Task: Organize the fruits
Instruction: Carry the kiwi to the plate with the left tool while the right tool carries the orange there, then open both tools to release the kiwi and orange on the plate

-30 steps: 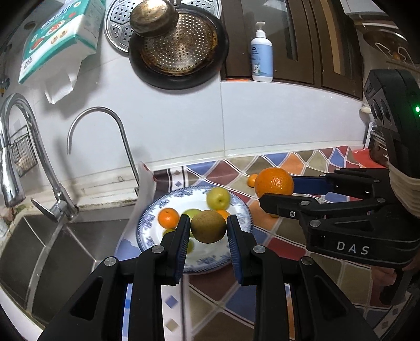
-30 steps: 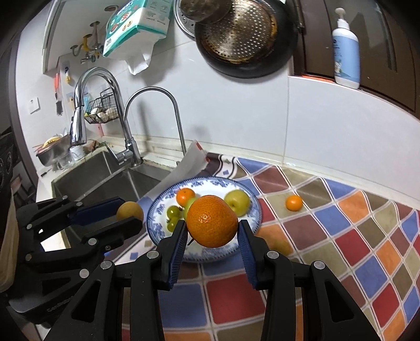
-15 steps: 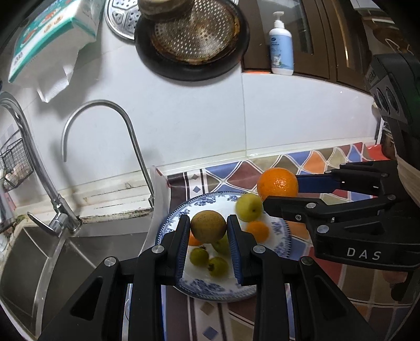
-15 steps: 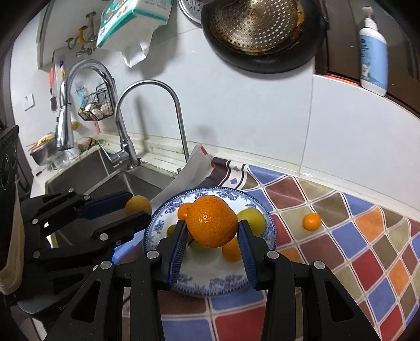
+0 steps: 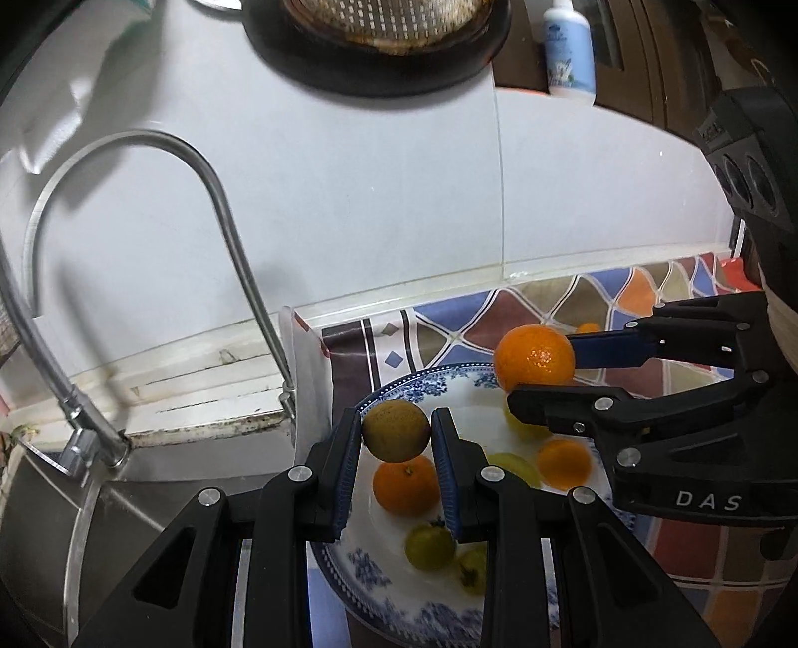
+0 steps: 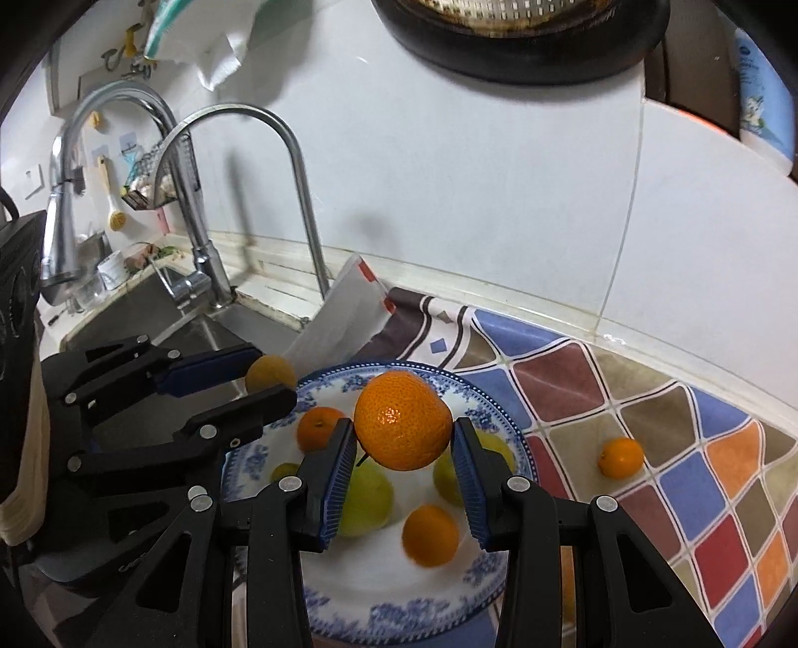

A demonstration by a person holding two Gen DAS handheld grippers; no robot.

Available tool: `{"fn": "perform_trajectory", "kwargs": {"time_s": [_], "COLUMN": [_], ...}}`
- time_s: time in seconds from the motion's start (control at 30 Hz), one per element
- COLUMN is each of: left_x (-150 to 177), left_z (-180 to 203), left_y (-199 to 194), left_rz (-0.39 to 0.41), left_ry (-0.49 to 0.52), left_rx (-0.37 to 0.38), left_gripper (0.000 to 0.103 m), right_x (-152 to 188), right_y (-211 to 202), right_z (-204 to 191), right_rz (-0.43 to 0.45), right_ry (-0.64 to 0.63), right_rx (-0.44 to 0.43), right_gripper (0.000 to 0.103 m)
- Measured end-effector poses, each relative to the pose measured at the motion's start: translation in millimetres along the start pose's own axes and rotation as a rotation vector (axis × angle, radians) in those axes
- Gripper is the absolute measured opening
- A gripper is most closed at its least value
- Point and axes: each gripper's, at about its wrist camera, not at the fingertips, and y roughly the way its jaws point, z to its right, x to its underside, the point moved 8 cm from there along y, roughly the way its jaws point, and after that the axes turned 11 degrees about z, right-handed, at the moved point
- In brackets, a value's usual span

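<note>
My left gripper (image 5: 396, 438) is shut on a brown-green round fruit (image 5: 395, 429) and holds it above the left rim of the blue-and-white plate (image 5: 399, 593). My right gripper (image 6: 403, 443) is shut on a large orange (image 6: 402, 420) and holds it above the plate (image 6: 399, 618). The plate holds small oranges (image 5: 406, 483) and yellow-green fruits (image 5: 430, 547). One small orange (image 6: 620, 457) lies on the colourful mat to the right of the plate. Each gripper shows in the other's view: the right one (image 5: 543, 366) and the left one (image 6: 269, 379).
A sink (image 6: 149, 309) with two tall faucets (image 6: 299, 189) lies left of the plate. A white packet (image 6: 344, 319) leans at the sink edge. A black pan (image 5: 379, 45) hangs on the wall above. A soap bottle (image 5: 568, 50) stands on the ledge at the right.
Both grippers have moved forward and lower over the plate, still holding their fruits. The wall and faucet loom closer.
</note>
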Motion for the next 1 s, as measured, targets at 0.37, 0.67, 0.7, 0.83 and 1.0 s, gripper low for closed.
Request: {"fn": "perform_trajectory", "kwargs": {"time_s": [0.37,0.67,0.7,0.83,1.0], "left_x": [13,18,17,16,11], "left_z": [-2,2,2,1,-2], "left_y": [37,48,47,42,23], "left_rz": [-0.039,-0.059,-0.057,-0.051,-0.035], "left_ry": [0.002,0.004,0.004,0.009,-0.006], "left_rx": [0.081,0.115,0.114,0.098,0.045], "left_gripper": [0.029,0.029,0.030,0.035,0.039], "right_x": [4,10,11,9,7], "right_y": [36,44,44,39,24], "right_z": [8,10,10,11,11], "right_rz": [-0.040,-0.059,-0.059,-0.044,-0.013], "right_ry": [-0.010,-0.009,-0.007,-0.014,-0.019], "right_rx": [-0.002,-0.002,-0.002,0.010,0.032], "right_gripper": [0.040,0.040,0.041,0.046,0.047]}}
